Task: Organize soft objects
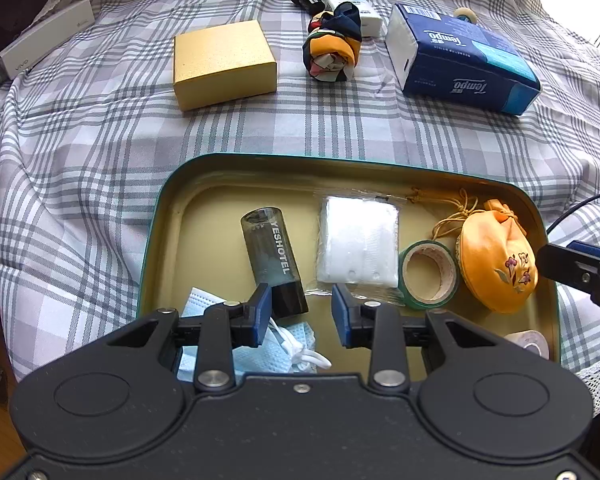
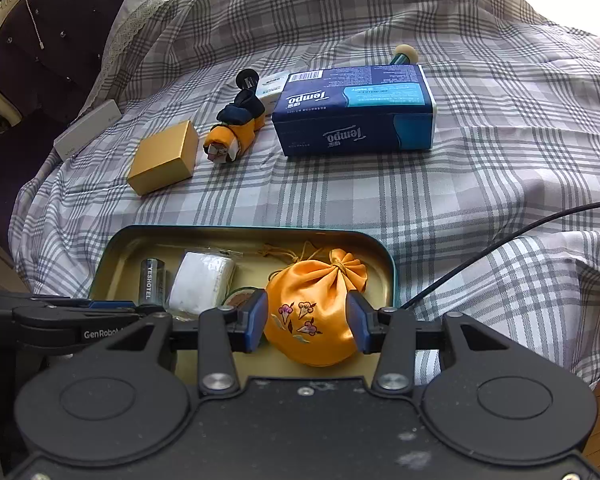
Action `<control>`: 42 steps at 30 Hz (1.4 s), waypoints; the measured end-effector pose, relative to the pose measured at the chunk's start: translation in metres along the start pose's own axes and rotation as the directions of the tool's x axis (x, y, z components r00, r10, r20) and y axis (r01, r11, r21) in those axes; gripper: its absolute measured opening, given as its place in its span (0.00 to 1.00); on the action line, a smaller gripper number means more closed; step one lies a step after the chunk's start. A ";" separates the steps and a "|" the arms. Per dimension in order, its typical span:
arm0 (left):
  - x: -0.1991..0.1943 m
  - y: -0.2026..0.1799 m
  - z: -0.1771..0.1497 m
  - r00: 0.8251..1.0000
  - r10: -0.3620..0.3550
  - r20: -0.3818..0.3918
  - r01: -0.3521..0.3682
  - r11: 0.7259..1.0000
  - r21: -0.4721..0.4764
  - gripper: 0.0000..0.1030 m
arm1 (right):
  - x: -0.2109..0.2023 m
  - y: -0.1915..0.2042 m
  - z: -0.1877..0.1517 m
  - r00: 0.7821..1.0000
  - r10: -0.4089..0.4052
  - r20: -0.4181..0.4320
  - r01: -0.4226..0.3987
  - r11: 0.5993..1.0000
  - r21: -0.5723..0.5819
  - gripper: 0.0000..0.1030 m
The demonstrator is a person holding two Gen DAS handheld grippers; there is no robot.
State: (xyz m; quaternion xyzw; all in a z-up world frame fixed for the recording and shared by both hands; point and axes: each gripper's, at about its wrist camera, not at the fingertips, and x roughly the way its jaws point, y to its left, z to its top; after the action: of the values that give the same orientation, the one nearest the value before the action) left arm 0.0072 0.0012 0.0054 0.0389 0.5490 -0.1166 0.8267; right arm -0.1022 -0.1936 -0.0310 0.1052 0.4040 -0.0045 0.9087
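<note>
Between my right gripper (image 2: 307, 322) fingers: orange drawstring pouch (image 2: 315, 304), pads apparently touching its sides, resting in the tin tray (image 2: 391, 276), gathered with other small items. My left gripper (image 1: 301, 314): fingers parted, empty, above the face mask (image 1: 260, 354). Beyond, on the bed (image 2: 380, 184): rolled scarf (image 2: 236, 132), tissue pack (image 2: 356, 108), still unsorted.

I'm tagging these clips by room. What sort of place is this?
Most likely a bedroom at home: a plaid bedsheet lies rumpled over a soft surface, a tufted headboard stands behind it, and household odds and ends sit on top, such as a tissue pack and a tin tray.
</note>
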 end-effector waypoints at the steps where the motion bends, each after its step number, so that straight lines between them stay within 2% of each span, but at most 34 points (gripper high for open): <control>1: 0.000 0.000 0.000 1.000 0.002 -0.001 -0.002 1.000 0.001 0.34 | 0.000 0.000 0.000 1.000 -0.003 0.000 0.003 1.000 0.002 0.42; 12: -0.003 -0.006 0.000 0.999 0.030 0.017 -0.030 0.999 0.021 0.34 | 0.000 0.000 0.001 0.999 -0.042 -0.021 0.042 0.999 0.012 0.42; 20: -0.007 -0.009 0.000 0.999 0.043 0.033 -0.044 0.998 0.036 0.35 | -0.002 0.000 0.000 0.999 -0.042 -0.026 0.042 0.999 0.007 0.42; 22: -0.009 -0.010 0.000 0.998 0.049 0.041 -0.051 0.998 0.040 0.36 | -0.003 0.000 0.001 0.999 -0.041 -0.026 0.041 0.999 0.006 0.42; 24: -0.011 -0.012 0.000 0.997 0.053 0.053 -0.056 0.997 0.044 0.43 | -0.004 0.001 0.001 0.999 -0.042 -0.024 0.042 0.999 0.004 0.42; 32: -0.022 -0.017 0.003 0.993 0.056 0.103 -0.064 0.995 0.073 0.43 | -0.005 0.004 0.003 0.998 -0.047 -0.041 0.045 0.998 -0.038 0.42; 42: -0.034 -0.016 0.021 0.982 0.060 0.177 -0.077 0.993 0.088 0.43 | -0.015 0.006 0.034 0.996 -0.078 0.034 0.081 0.990 -0.114 0.42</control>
State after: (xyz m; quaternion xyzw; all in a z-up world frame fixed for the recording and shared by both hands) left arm 0.0102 -0.0128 0.0462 0.0865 0.4667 -0.1170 0.8724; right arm -0.0868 -0.1956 0.0030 0.0365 0.3940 -0.0189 0.9182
